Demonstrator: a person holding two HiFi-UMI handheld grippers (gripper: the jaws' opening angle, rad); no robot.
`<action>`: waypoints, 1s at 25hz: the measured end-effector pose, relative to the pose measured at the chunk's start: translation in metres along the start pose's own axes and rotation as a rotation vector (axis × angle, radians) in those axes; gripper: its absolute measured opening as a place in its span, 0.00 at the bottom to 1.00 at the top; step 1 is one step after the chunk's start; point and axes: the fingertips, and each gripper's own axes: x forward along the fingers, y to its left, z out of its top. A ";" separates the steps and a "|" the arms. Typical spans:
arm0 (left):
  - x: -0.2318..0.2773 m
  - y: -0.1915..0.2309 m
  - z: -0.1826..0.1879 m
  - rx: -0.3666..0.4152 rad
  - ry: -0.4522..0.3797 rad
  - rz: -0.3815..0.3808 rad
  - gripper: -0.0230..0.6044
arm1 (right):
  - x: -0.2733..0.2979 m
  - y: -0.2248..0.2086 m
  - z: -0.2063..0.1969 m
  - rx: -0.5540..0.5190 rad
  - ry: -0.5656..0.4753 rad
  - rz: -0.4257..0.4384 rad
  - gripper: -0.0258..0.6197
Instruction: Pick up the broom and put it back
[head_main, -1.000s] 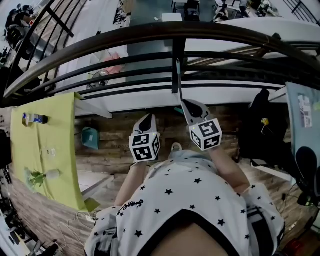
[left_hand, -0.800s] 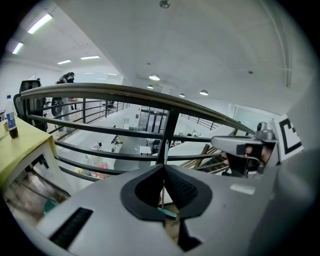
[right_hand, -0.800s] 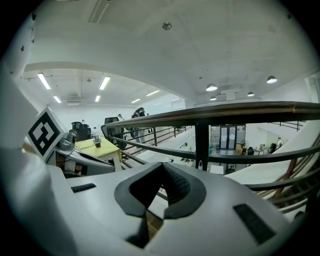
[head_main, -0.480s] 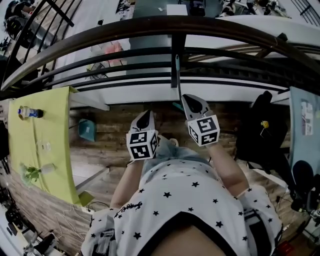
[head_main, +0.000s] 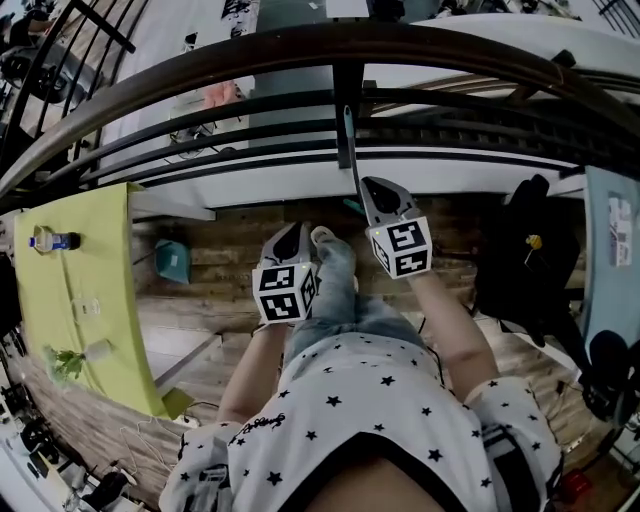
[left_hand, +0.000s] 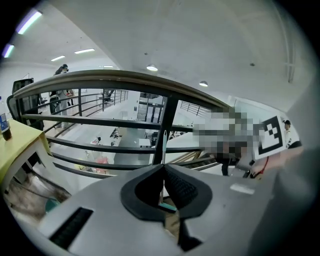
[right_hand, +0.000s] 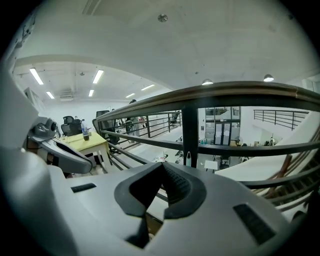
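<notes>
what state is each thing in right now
broom: upright, against the post
left gripper: shut, empty
right gripper: shut, empty
bottle: upright on the table

The railing (head_main: 200, 75) runs across in front of me with its upright post (head_main: 352, 85) dead ahead. The broom (head_main: 351, 150) stands in line with that post, just beyond the tip of my right gripper (head_main: 374, 186), and my left gripper (head_main: 290, 233) sits beside it to the left, a little nearer me. Off to my left is the table (head_main: 100, 300) with a bottle (head_main: 50, 240) at its far end, a small bin (head_main: 172, 260) lies on the floor (head_main: 230, 300) between table and grippers, and a bag (head_main: 525, 260) sits to my right below the railing.
</notes>
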 end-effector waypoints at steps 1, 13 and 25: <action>0.004 0.001 0.001 -0.002 0.002 -0.002 0.05 | 0.005 -0.003 -0.002 0.001 0.003 -0.004 0.03; 0.046 0.020 0.010 -0.009 0.024 -0.023 0.05 | 0.076 -0.034 -0.021 -0.021 0.050 -0.045 0.03; 0.084 0.038 0.012 -0.014 0.062 -0.038 0.05 | 0.136 -0.071 -0.048 0.038 0.101 -0.074 0.06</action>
